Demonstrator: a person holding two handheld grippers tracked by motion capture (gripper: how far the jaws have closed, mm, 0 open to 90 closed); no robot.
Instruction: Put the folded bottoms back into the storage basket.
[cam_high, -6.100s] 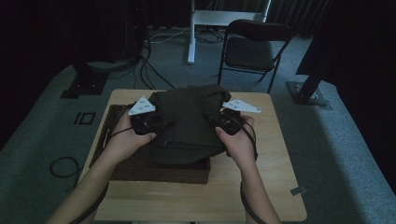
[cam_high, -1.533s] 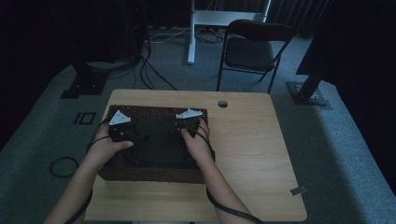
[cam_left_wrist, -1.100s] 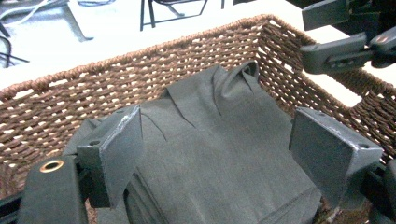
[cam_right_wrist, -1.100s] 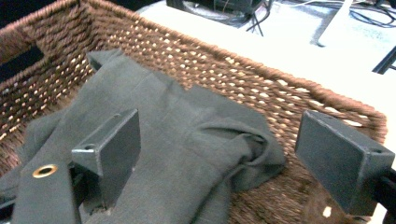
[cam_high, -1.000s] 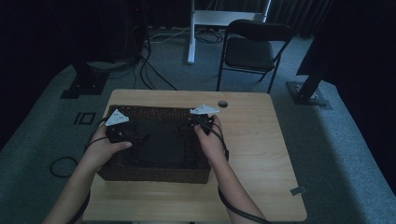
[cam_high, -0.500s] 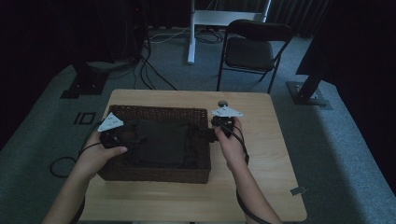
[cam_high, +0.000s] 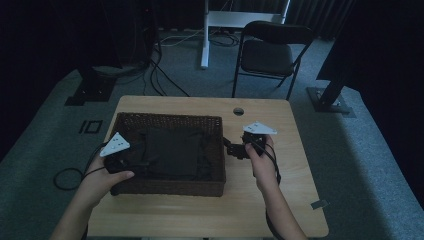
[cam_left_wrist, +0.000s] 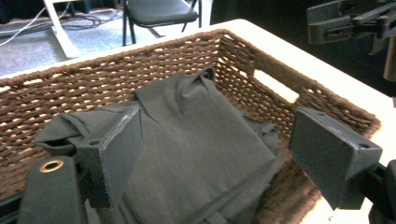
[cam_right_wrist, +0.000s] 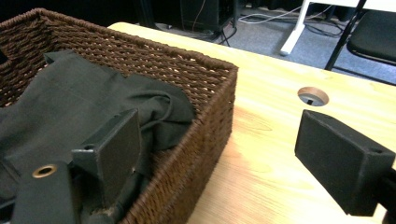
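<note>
A dark grey folded cloth (cam_high: 172, 152) lies inside a brown wicker basket (cam_high: 170, 118) on the wooden table. My left gripper (cam_high: 130, 153) is at the basket's left end, open, with its jaws over the cloth (cam_left_wrist: 196, 135) and nothing between them. My right gripper (cam_high: 228, 148) is open just outside the basket's right wall. In the right gripper view its jaws straddle the basket's (cam_right_wrist: 140, 51) near corner, one inside by the cloth (cam_right_wrist: 70, 107), one over the table (cam_right_wrist: 280, 107). The left gripper view also shows the right gripper (cam_left_wrist: 355, 21) beyond the basket (cam_left_wrist: 140, 51).
The table (cam_high: 260, 200) has bare wood to the right of and in front of the basket, and a round cable hole (cam_high: 238, 111) near its back edge. A black folding chair (cam_high: 270, 50) and a white desk leg (cam_high: 205, 35) stand behind on grey carpet.
The cloth, held above the basket six seconds ago, now lies in it. Over the last second both hands drew apart, the left to the basket's left end, the right out past its right wall.
</note>
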